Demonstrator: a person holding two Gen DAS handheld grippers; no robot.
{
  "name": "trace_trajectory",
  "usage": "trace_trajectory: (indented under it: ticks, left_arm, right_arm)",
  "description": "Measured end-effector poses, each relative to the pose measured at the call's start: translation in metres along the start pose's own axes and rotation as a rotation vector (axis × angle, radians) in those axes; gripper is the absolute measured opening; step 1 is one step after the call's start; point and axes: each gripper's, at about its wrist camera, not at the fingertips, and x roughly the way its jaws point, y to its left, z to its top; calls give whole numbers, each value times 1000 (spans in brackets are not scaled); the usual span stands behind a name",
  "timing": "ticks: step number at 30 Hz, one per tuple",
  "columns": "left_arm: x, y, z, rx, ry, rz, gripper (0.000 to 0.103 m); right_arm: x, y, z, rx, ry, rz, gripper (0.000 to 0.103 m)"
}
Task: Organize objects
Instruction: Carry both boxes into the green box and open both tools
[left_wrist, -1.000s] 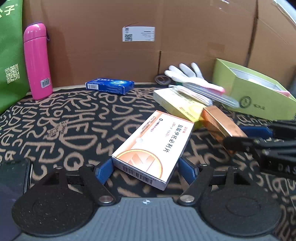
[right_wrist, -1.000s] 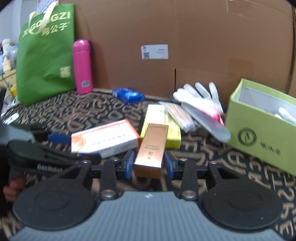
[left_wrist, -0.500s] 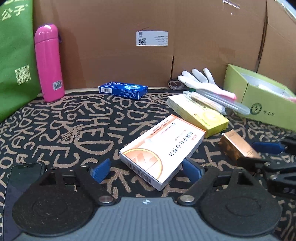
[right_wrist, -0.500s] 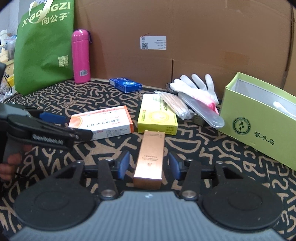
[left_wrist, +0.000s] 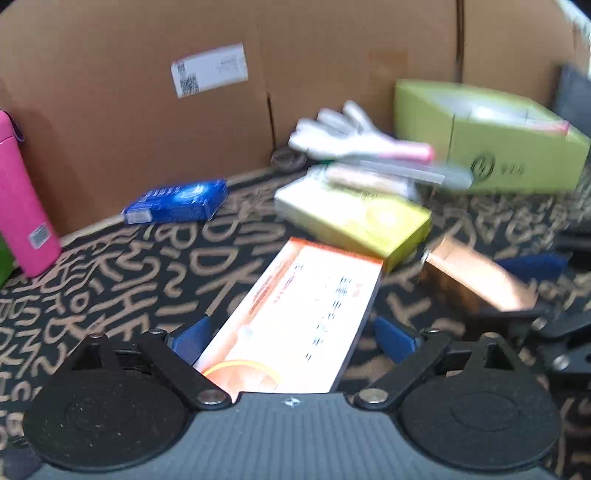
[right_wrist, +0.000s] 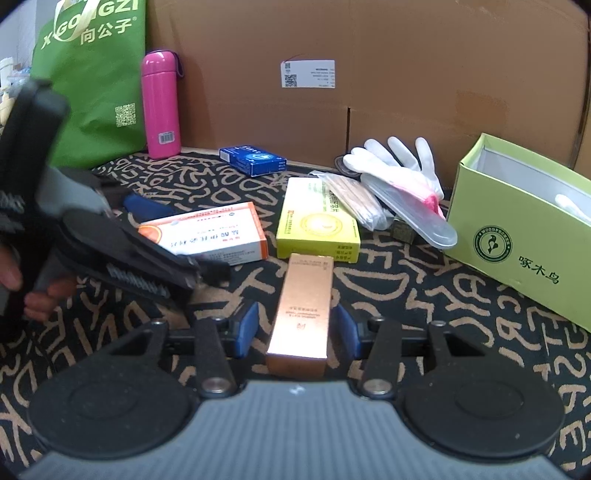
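A white-and-orange medicine box (left_wrist: 295, 317) lies flat on the patterned surface (left_wrist: 110, 266) between the left hand-held gripper (left_wrist: 291, 338)'s just-widened, untouching jaws. A copper carton (right_wrist: 303, 310) lies loose between the right hand-held gripper (right_wrist: 295, 328)'s parted jaws.

A tall brown cardboard wall (right_wrist: 369, 74) closes off the back (a white shipping label (right_wrist: 307, 74) is stuck on it). Below the wall spreads a black cloth (right_wrist: 424, 295) patterned with tan letters.

Copper box (right_wrist: 303, 307) between parted pads (right_wrist: 246, 328)
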Motion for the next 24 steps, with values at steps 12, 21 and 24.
trace_trajectory:
  ticks: [12,21,24]
  left_arm:
    - [-13,-5,3,-60,14,-37,73]
    - [-59,-36,56,-43,-161,-130,71]
    - [-65,-54,85,-24,-217,-181,71]
  right_arm:
    - [5,-1,-5,6,-11,24,31]
    - [-46,-32,6,8,-147,-39,31]
    - [-65,-52,15,12,-197,-91,31]
